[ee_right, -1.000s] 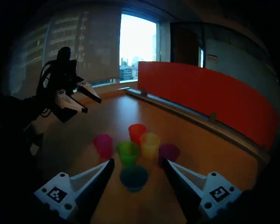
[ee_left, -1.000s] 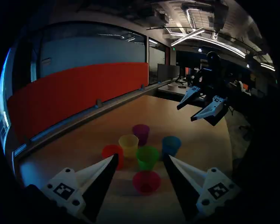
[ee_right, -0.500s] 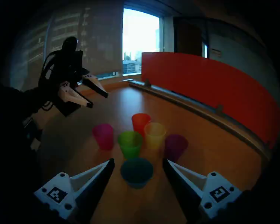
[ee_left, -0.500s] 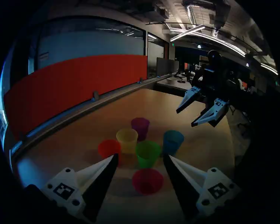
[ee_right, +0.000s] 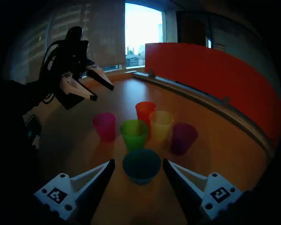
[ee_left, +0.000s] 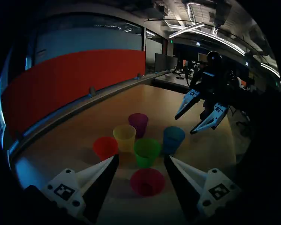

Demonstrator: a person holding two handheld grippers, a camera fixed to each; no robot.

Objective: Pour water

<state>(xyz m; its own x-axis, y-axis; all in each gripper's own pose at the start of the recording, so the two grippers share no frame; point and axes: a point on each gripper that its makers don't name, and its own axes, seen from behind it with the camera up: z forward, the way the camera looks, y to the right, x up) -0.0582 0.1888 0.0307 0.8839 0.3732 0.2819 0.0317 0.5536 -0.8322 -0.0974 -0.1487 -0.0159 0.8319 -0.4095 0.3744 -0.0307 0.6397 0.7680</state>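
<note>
The left gripper [ee_left: 141,156] hovers with fingers spread wide, framing a pink plastic cup [ee_left: 147,182]; the right gripper [ee_right: 138,160], equally wide and empty, frames a blue plastic cup [ee_right: 141,165] on the wooden table [ee_right: 223,150].

Your left tongs [ee_left: 140,156] are spread wide, with the pink cup [ee_left: 147,182] between the fingers and clear of both. Beyond it, clustered on the counter [ee_left: 103,108]: green cup [ee_left: 146,152], yellow cup [ee_left: 124,137], red cup [ee_left: 105,147], purple cup [ee_left: 138,123], blue cup [ee_left: 173,138]. The right tongs [ee_left: 183,125] hang parted above the counter, past the blue cup.
</note>
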